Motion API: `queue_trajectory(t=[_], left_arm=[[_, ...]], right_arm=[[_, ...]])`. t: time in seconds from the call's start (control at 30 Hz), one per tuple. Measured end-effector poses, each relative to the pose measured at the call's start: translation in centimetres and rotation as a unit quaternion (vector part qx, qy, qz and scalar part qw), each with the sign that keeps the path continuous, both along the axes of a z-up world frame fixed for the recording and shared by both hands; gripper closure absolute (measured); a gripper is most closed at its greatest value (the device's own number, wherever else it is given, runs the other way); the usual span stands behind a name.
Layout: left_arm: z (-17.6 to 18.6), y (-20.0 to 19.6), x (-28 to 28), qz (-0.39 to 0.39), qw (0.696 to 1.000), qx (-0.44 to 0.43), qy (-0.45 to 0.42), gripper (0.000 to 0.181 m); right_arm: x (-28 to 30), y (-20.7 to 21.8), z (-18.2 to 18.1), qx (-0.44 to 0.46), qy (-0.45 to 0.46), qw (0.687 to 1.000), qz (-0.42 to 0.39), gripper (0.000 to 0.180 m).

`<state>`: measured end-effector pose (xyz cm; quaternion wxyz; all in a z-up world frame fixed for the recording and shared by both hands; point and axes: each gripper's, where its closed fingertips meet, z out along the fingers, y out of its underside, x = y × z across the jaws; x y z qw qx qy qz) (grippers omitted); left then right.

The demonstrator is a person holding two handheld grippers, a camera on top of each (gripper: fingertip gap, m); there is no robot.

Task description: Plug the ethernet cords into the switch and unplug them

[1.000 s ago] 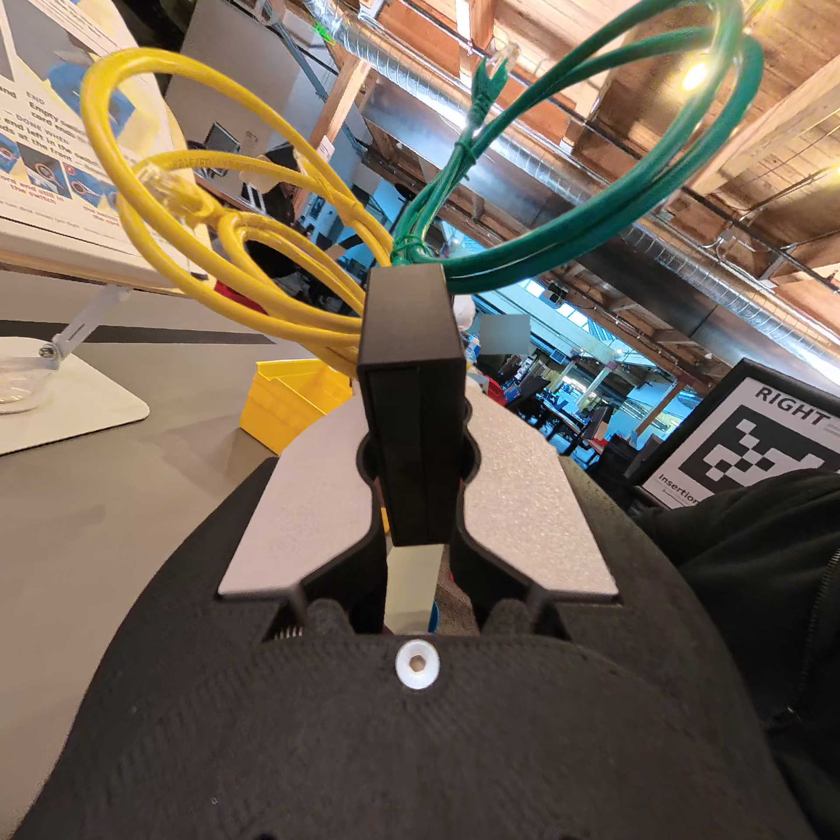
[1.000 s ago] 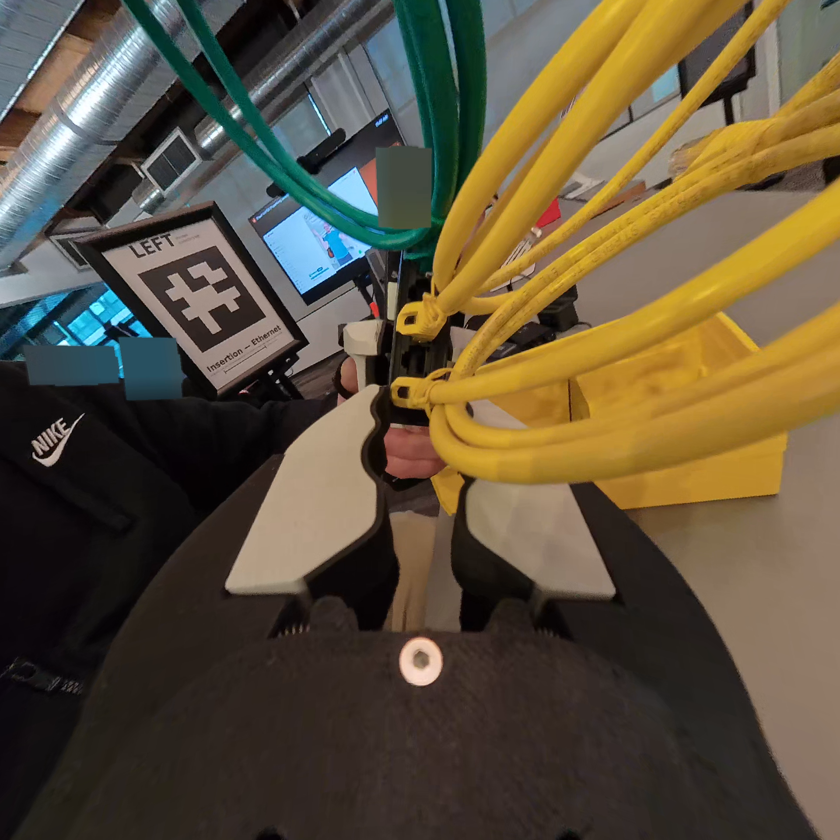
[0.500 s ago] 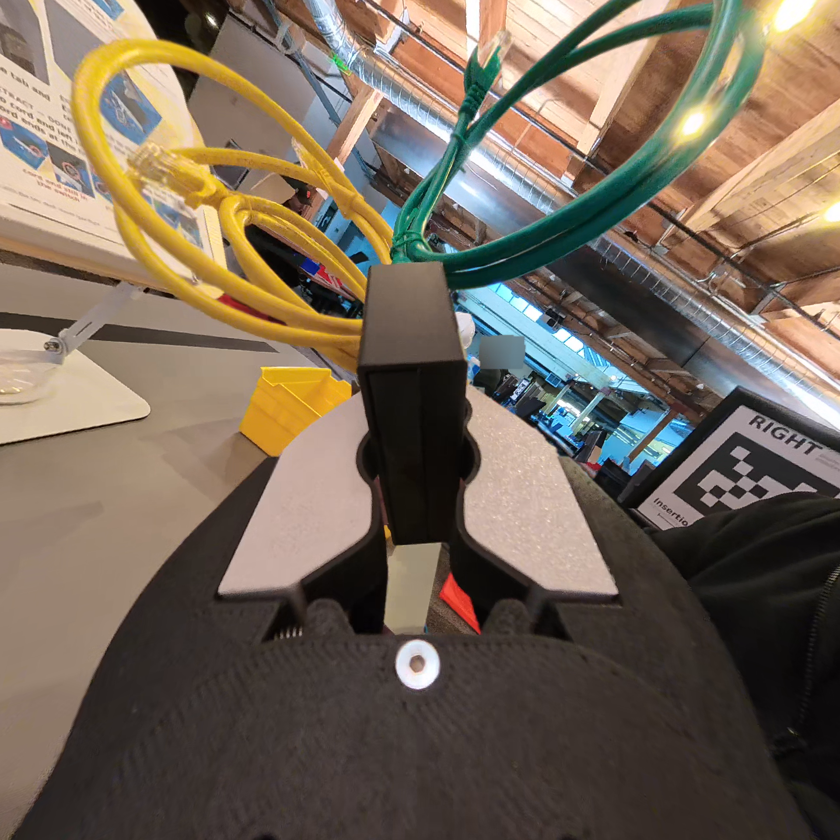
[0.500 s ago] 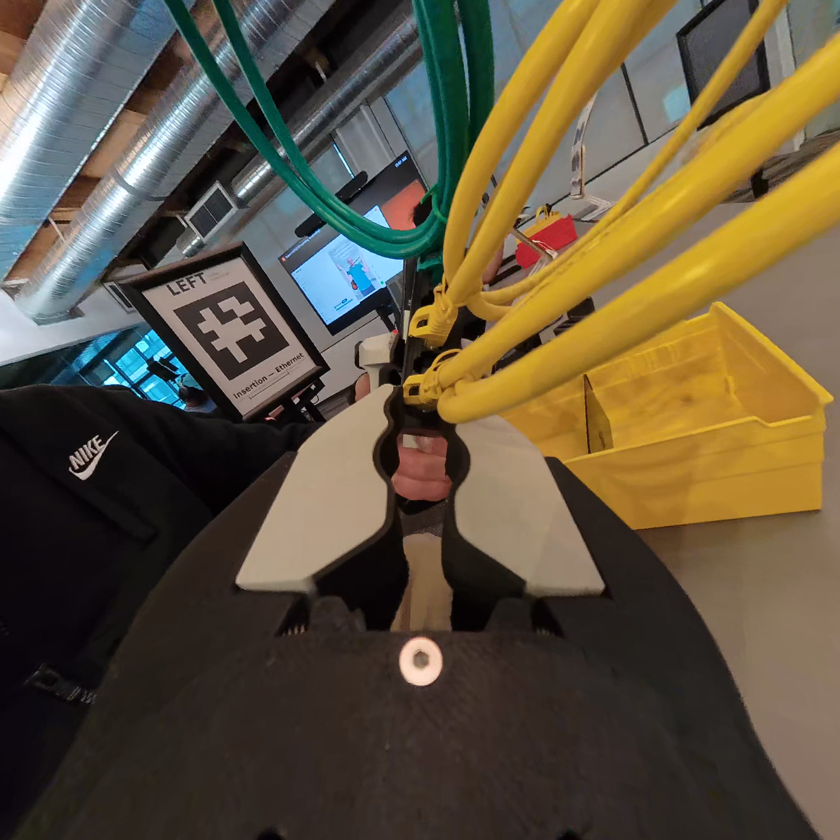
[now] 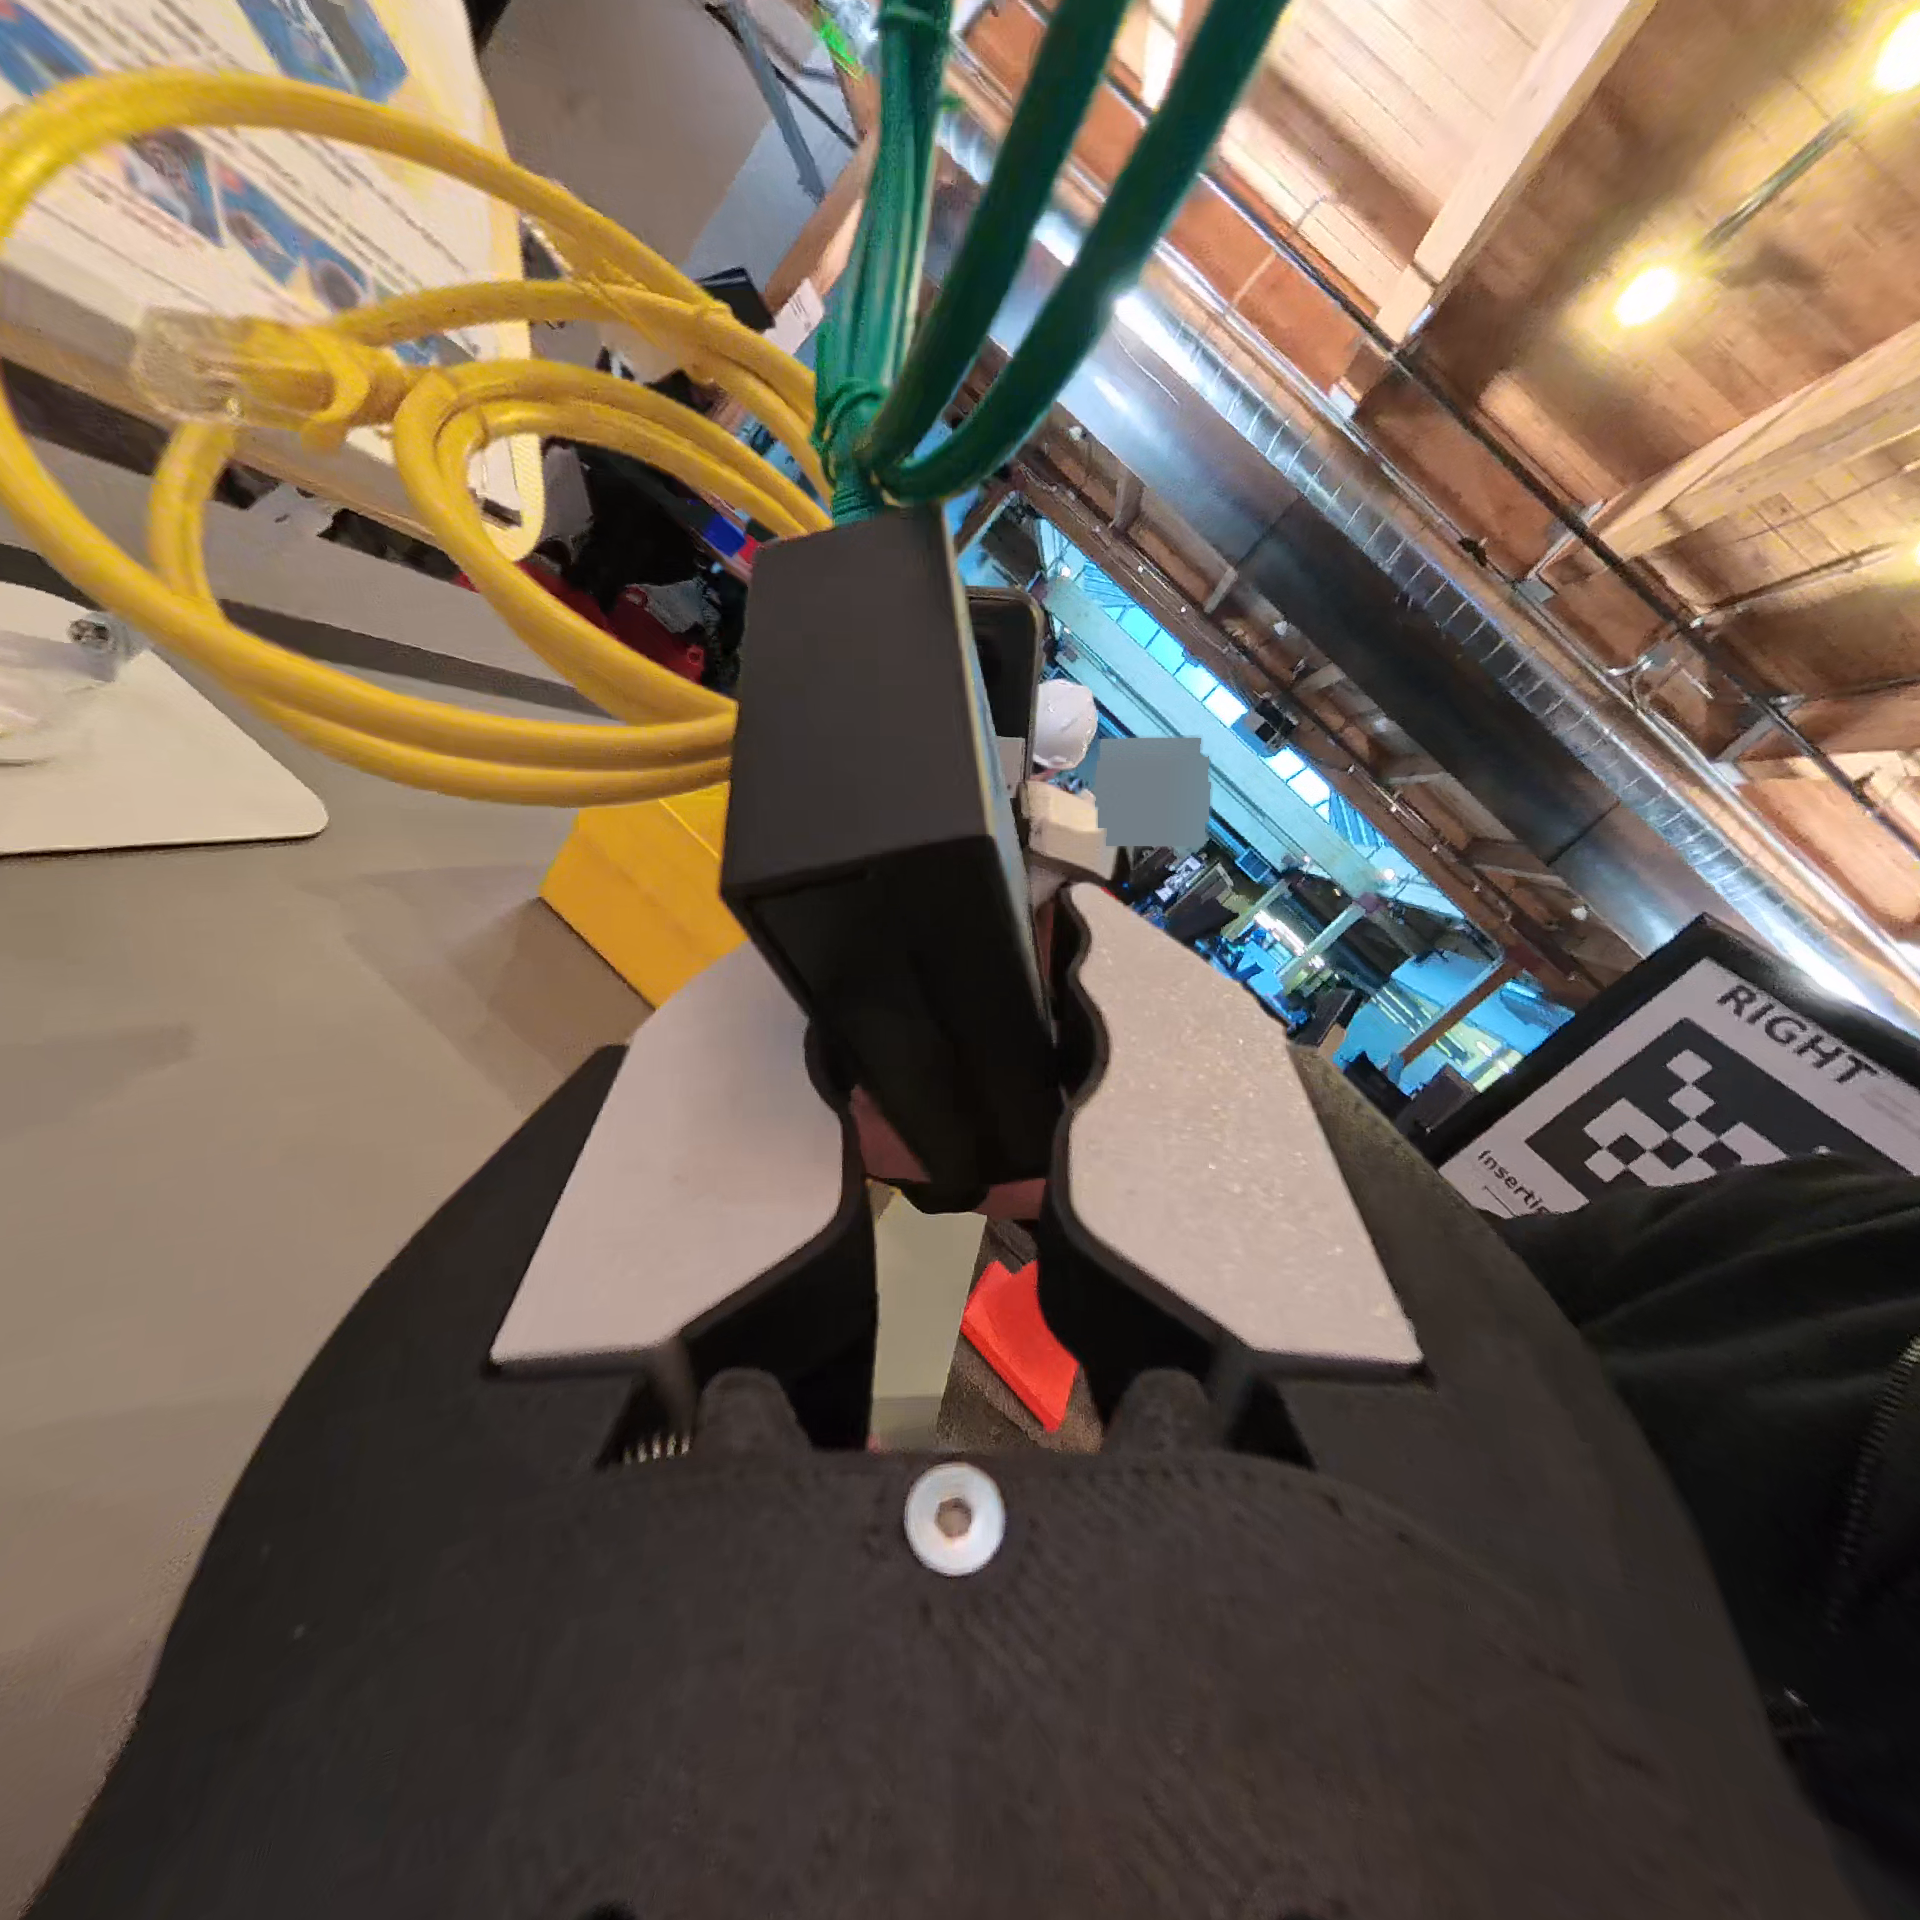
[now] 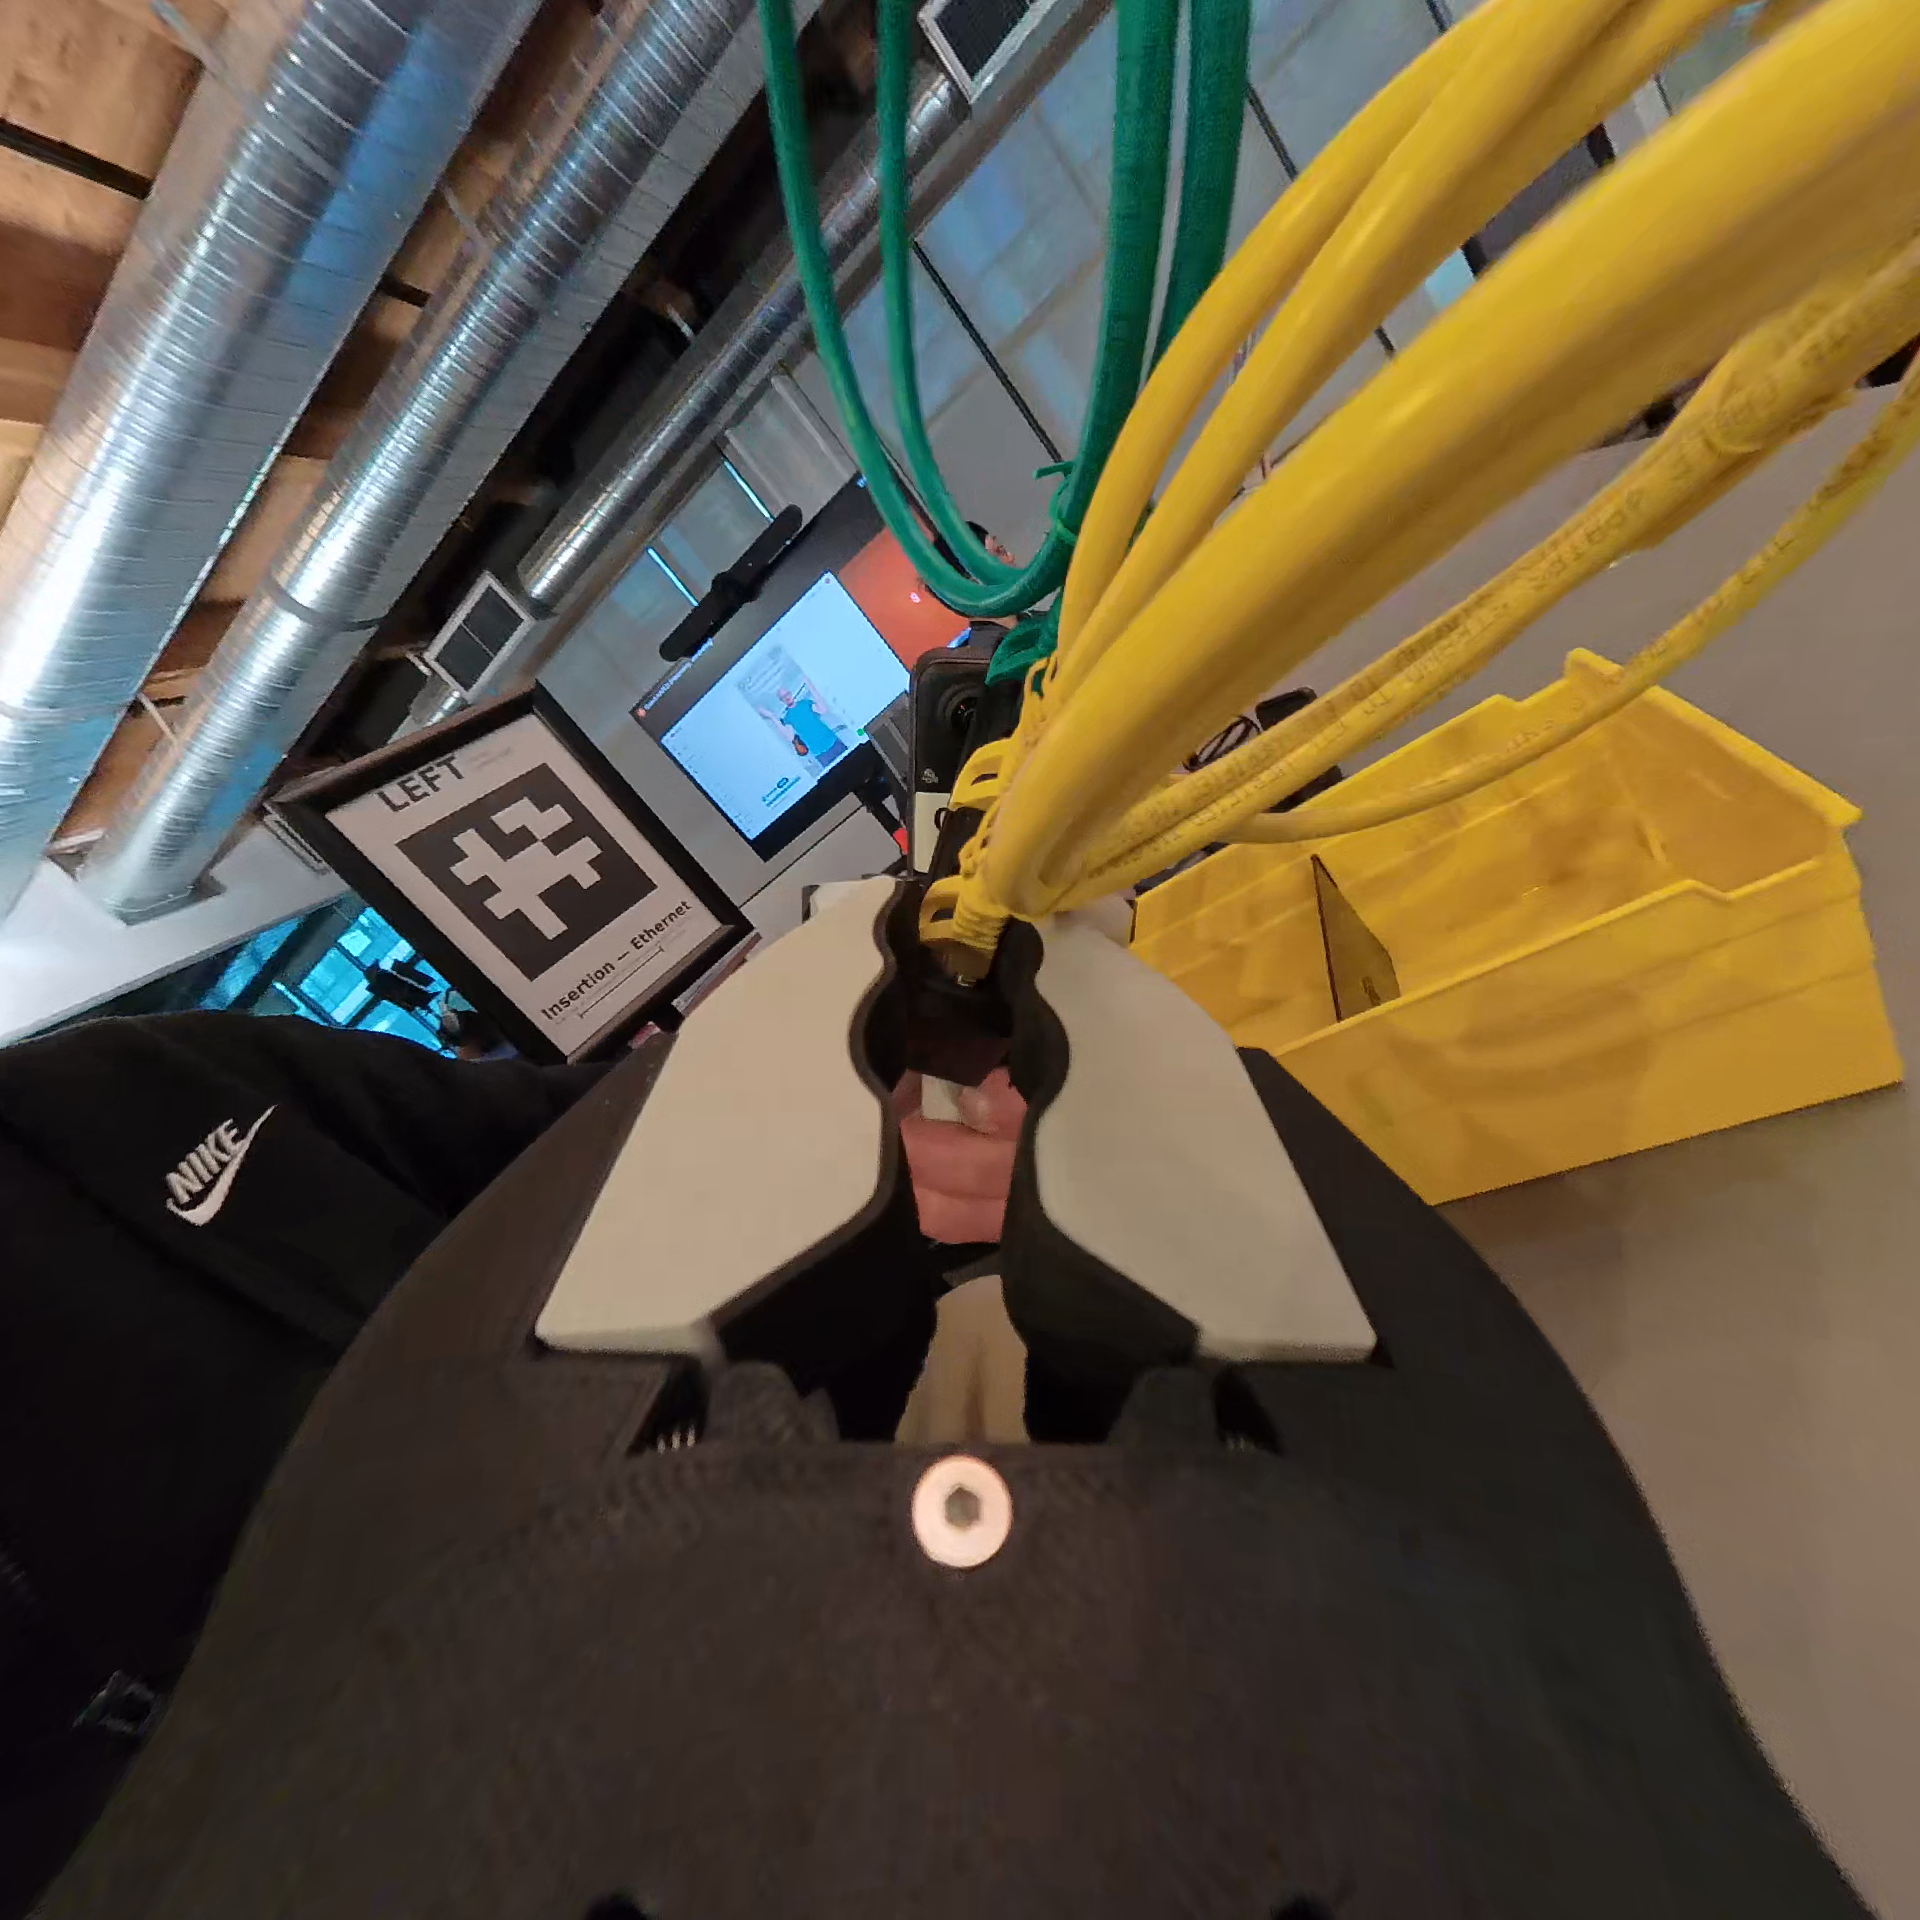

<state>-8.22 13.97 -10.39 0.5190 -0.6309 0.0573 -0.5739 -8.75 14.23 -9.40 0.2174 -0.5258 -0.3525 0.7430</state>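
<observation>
1. Grey bench top [image 5: 260, 1039]: runs along the left of the left wrist view and the right of the right wrist view [image 6: 1714, 1351].
2. Yellow plastic bin with a divider [image 6: 1558, 987]: sits on the bench, open side up, beside the right gripper's fingers.
3. Framed black-and-white marker signs: one behind the left gripper at its right [image 5: 1714, 1101], another at the left of the right wrist view [image 6: 520, 873].
4. Black rectangular network switch [image 5: 883, 831]: held off the bench, tilted, its near end clamped between the pads of the left gripper [image 5: 951, 1091].
5. Coiled yellow ethernet cord [image 5: 364, 665]: loops hang left of the switch, one clear plug [image 5: 182, 358] free in the air.
6. Coiled green ethernet cord [image 5: 997, 312]: rises from the switch's far end.
7. Right gripper [image 6: 961, 987]: fingers nearly together, pinching the yellow plug boot [image 6: 971, 920] at the switch's port face; whether the plug is seated, cannot tell.
</observation>
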Motion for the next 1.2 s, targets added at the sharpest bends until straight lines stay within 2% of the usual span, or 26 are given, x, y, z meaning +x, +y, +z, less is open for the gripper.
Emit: queue_trajectory(t=[0.1,0.17,0.3,0.33,0.37,0.47,0.53,0.57,0.67,0.7,0.87,1.03,1.13,1.2], left_arm=[[0.1,0.0,-0.4,0.010,1.000,-0.002,-0.007,0.150],[0.4,0.0,-0.6,0.006,1.000,-0.008,-0.016,0.150],[1.0,0.1,-1.6,0.000,0.999,-0.022,-0.047,0.150],[0.9,0.2,-1.6,-0.005,0.998,-0.031,-0.058,0.150],[0.7,0.2,-1.6,-0.013,0.996,-0.046,-0.070,0.150],[0.1,0.3,-1.2,-0.032,0.992,-0.083,-0.087,0.149],[-0.3,0.1,-0.7,-0.041,0.989,-0.105,-0.098,0.149],[-0.6,-0.1,-0.4,-0.047,0.988,-0.113,-0.096,0.149],[-1.2,-0.7,0.4,-0.064,0.983,-0.138,-0.108,0.149],[-1.4,-0.8,0.4,-0.064,0.982,-0.144,-0.105,0.149],[-1.9,-1.2,0.7,-0.078,0.977,-0.168,-0.109,0.149],[-2.2,-1.5,1.6,-0.101,0.971,-0.183,-0.115,0.149],[-2.4,-1.6,1.8,-0.107,0.967,-0.194,-0.123,0.150],[-2.7,-1.6,2.1,-0.107,0.966,-0.201,-0.124,0.150]], right_arm=[[-0.2,-0.1,-0.4,0.021,-0.013,1.000,-0.006,0.163],[0.1,0.0,-1.0,0.054,-0.041,0.998,-0.003,0.153],[2.4,0.4,-1.6,0.222,-0.105,0.969,-0.033,0.149],[2.9,0.7,-1.6,0.305,-0.117,0.943,-0.066,0.151],[3.3,1.2,-1.7,0.407,-0.138,0.897,-0.108,0.153],[3.8,1.2,-1.3,0.659,-0.177,0.706,-0.187,0.151],[3.2,0.6,-1.0,0.765,-0.176,0.583,-0.212,0.150],[2.7,0.3,-1.4,0.795,-0.179,0.541,-0.207,0.149],[1.7,-0.3,-3.1,0.854,-0.187,0.451,-0.177,0.147],[1.6,-0.2,-3.2,0.871,-0.181,0.419,-0.182,0.154],[1.8,-0.5,-3.4,0.919,-0.143,0.328,-0.167,0.159],[2.4,-1.2,-3.5,0.945,-0.120,0.273,-0.136,0.164],[2.6,-1.6,-3.9,0.951,-0.113,0.255,-0.131,0.166],[2.8,-1.5,-4.2,0.951,-0.120,0.256,-0.125,0.167]])
